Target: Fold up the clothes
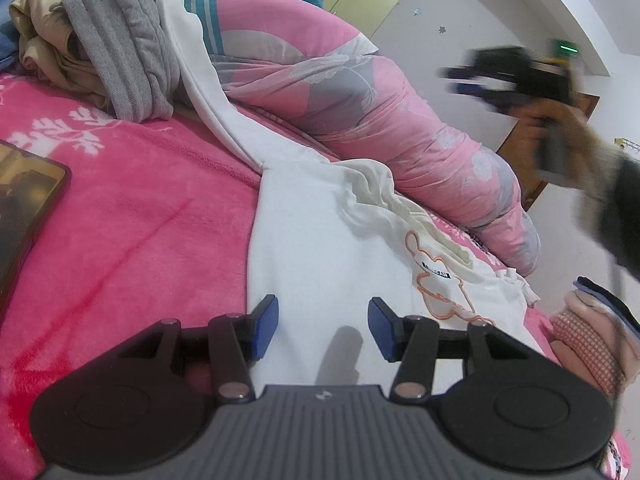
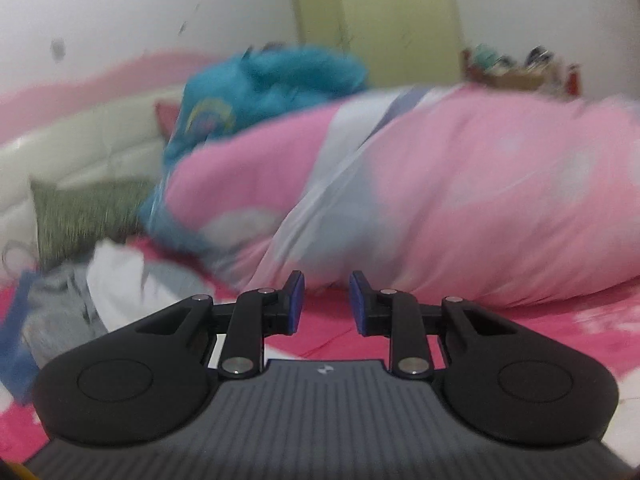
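Note:
A white garment (image 1: 320, 248) with an orange bear outline lies spread on the pink bed cover (image 1: 132, 216), one sleeve running up to the left. My left gripper (image 1: 323, 326) is open and empty just above the garment's near part. My right gripper (image 2: 326, 304) is open and empty, held in the air above the bed and facing a pink quilt (image 2: 460, 208); its view is blurred. It also shows, blurred, at the upper right of the left wrist view (image 1: 476, 80).
A pile of grey and beige clothes (image 1: 100, 40) lies at the back left. The rolled pink quilt (image 1: 360, 100) runs along the far side. Folded clothes (image 1: 592, 328) sit at the right. A dark flat object (image 1: 28, 200) lies at the left edge.

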